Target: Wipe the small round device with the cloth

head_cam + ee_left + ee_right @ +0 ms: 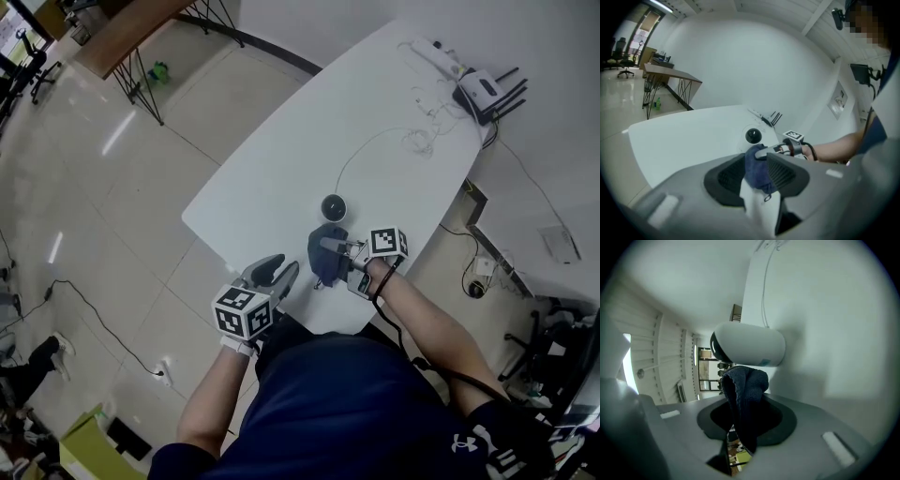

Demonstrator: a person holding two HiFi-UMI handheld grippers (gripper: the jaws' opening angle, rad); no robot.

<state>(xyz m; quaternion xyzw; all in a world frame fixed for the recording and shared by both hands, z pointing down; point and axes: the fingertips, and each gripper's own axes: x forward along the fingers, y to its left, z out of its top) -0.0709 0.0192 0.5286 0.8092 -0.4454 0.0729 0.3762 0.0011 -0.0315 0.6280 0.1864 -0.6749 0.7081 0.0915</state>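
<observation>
The small round device [334,207], white with a dark lens face, stands on the white table [281,178] just ahead of my hands. My right gripper [330,246] is shut on a dark blue cloth [324,261] that hangs bunched from its jaws right behind the device. In the right gripper view the cloth [743,399] fills the gap between the jaws of that gripper [740,427], its top close under the device [750,348]; contact cannot be told. My left gripper [281,272] sits near the table's front edge, jaws apart, empty. Through the left gripper [757,180] I see the cloth [757,164] and the device [753,135].
A thin cable [370,145] runs from the device to the far end of the table, where a router with antennas [483,92] and a power strip [433,52] lie. A wooden desk [122,33] stands on the floor at far left.
</observation>
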